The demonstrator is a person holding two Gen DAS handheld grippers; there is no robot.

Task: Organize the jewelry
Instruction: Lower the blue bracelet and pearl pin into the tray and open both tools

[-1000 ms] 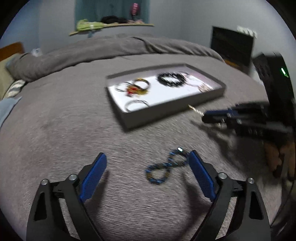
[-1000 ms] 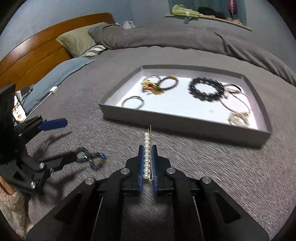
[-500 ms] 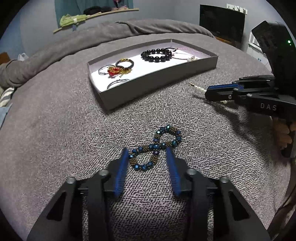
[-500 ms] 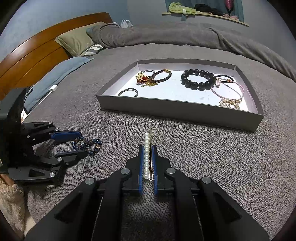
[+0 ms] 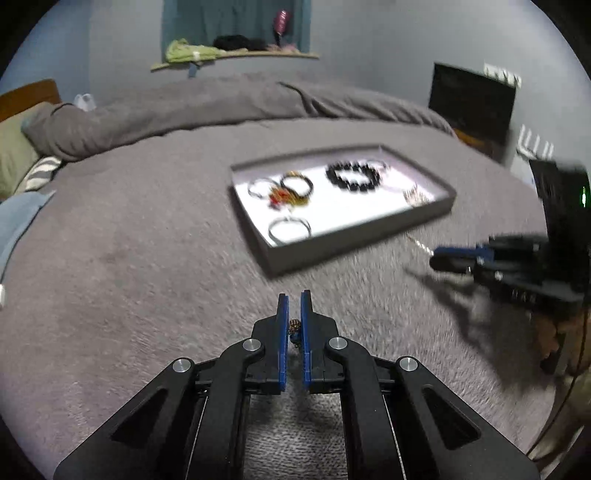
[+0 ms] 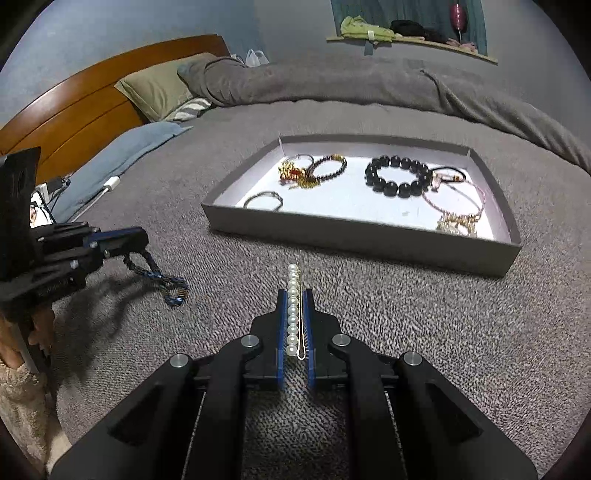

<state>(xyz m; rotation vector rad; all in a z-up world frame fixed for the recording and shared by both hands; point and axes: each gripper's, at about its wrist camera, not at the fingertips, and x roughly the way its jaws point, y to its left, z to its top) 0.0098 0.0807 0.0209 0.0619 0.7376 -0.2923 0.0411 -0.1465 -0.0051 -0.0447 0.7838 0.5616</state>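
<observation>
My left gripper [image 5: 294, 297] is shut on a blue and bronze beaded bracelet [image 5: 294, 325]. In the right wrist view the left gripper [image 6: 142, 236] is lifted and the bracelet [image 6: 162, 278] hangs from it, its low end on the bedspread. My right gripper [image 6: 295, 295] is shut on a pearl hair pin [image 6: 293, 306]; it shows at the right of the left wrist view [image 5: 434, 258]. The grey tray [image 6: 354, 242] lies ahead, holding several bracelets, among them a black bead bracelet [image 6: 397, 175]. The tray also shows, blurred, in the left wrist view [image 5: 332, 251].
Everything lies on a grey bedspread [image 6: 424, 332]. A rolled grey duvet [image 6: 369, 85] runs along the far side. Pillows [image 6: 159, 85] and a wooden headboard [image 6: 74, 107] are at the left. A shelf with clothes [image 6: 406, 35] is on the wall.
My left gripper closed on the beaded bracelet and lifted it off the bedspread. My right gripper kept hold of the pearl pin and barely moved.
</observation>
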